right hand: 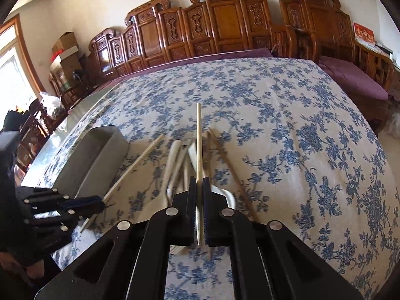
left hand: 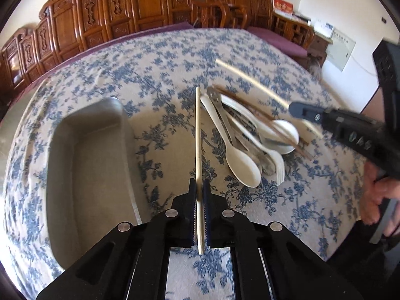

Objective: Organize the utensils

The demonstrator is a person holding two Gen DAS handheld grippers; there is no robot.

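Observation:
My left gripper is shut on a pale chopstick that points straight ahead, a little above the floral tablecloth. Just left of it lies a grey tray with nothing in it. To the right lies a pile of utensils: white spoons, a white fork, metal pieces and brown chopsticks. My right gripper is shut on a second pale chopstick above that pile. The right gripper also shows from the side. The left gripper is seen beside the tray.
A blue-flowered cloth covers the whole table. Carved wooden chairs and a purple-cushioned bench stand behind it. A person's hand holds the right gripper near the table's right edge.

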